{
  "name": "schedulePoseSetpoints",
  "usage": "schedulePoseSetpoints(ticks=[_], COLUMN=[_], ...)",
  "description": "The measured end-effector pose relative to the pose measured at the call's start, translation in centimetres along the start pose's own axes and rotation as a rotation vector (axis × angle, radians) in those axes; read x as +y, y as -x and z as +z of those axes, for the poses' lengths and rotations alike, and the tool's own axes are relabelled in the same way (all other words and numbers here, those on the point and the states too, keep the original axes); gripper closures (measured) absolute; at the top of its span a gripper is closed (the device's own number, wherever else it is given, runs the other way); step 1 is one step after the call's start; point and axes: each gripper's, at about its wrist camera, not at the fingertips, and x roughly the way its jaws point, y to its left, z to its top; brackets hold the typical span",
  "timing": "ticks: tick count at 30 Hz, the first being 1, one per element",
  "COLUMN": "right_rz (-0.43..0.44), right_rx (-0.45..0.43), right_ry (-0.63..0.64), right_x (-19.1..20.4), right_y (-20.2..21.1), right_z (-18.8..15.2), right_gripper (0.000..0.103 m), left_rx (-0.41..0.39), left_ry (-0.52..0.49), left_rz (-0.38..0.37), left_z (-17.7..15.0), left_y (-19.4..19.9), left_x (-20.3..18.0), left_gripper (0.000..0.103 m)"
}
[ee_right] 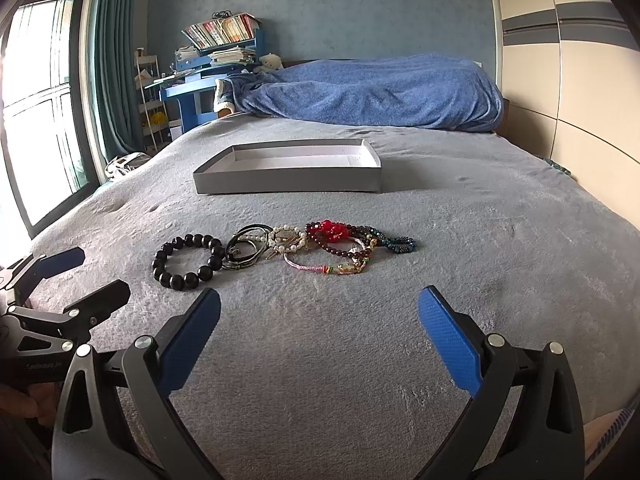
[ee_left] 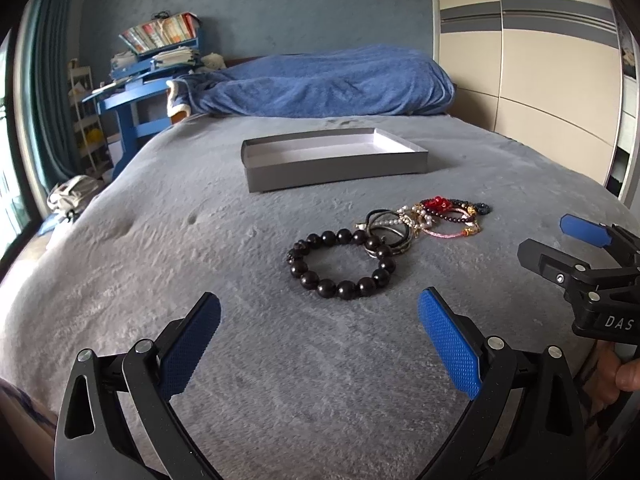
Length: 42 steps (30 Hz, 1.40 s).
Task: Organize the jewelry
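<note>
We hold the left gripper (ee_left: 320,320) and the right gripper (ee_right: 320,320) low over the grey bedspread (ee_right: 480,240), both with fingers spread wide and nothing between them. We judge this to be the staging position: each tool faces the jewelry from the near side, with open bedspread between it and the pieces.

The jewelry lies in one overlapping row on the bedspread. From the left it reads: black bead bracelet (ee_right: 188,258), dark bangles (ee_right: 245,250), pearl bracelet (ee_right: 286,240), red bead bracelet (ee_right: 332,231), pink cord bracelet (ee_right: 326,267), dark blue beaded bracelet (ee_right: 400,243). The black bead bracelet (ee_left: 342,264) lies directly ahead of the left gripper, which suits it as that tool's first pick.

The grey shallow box (ee_right: 288,182) sits beyond the row, open and with nothing visible inside, well apart from the jewelry. We judge it to be the destination.

Obstructions: adjacent pieces touch and overlap, so lifting one may drag its neighbour. The plush surface may yield under the fingertips. The blue blanket (ee_right: 380,92) and blue desk (ee_right: 192,96) stand well behind the box.
</note>
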Motion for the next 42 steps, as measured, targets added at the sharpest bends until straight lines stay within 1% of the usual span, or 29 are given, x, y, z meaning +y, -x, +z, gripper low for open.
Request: schedulePoseSetpoints(ticks=[9,19,28,29,30,31,33,35,36,39,42], right_rz=[0.008,0.009,0.014,0.016,0.017,0.02,0.021,0.019,0.019,0.005,-0.006], right_rx=[-0.003,-0.001,0.0,0.002,0.003,0.006,0.016,0.032,0.037,0.05,0.055], right_ry=[-0.001,-0.004,-0.014,-0.019,-0.023,-0.026,-0.031,-0.038,-0.044,-0.056,-0.068], right_x=[0.2,0.2,0.0,-0.1,-0.2,-0.3,-0.4,-0.7,-0.9,-1.7,-2.8], right_y=[-0.1,-0.2,-0.5,-0.5,-0.6,-0.7,-1.1,-1.6,-1.8,-2.7,-3.4], right_z=[0.0,0.0,0.1,0.1,0.2,0.3,0.6,1.0,1.2,2.0,2.9], right_gripper=[0.005,0.005,0.005,0.005,0.005,0.005,0.005,0.005,0.006,0.007,0.016], left_rx=[0.008,0.005,0.043,0.049,0.057,0.069,0.095,0.121,0.135,0.154,0.181], left_ry=[0.009,-0.01,0.005,0.008,0.009,0.01,0.012,0.011,0.01,0.013,0.041], left_rz=[-0.003,-0.009,-0.023,-0.026,-0.028,-0.031,-0.034,-0.033,-0.03,-0.009,0.011], left_z=[0.1,0.4,1.4,1.6,1.7,1.9,2.2,2.4,2.6,2.9,3.1], left_y=[-0.2,-0.2,-0.7,-0.9,-1.2,-1.5,-2.4,-3.4,-3.9,-5.0,-6.1], left_x=[0.1,-0.4,0.0,0.0,0.1,0.1,0.3,0.4,0.4,0.8,1.7], left_gripper=[0.005,0.005,0.008,0.01,0.016,0.019,0.033,0.04,0.043,0.046,0.049])
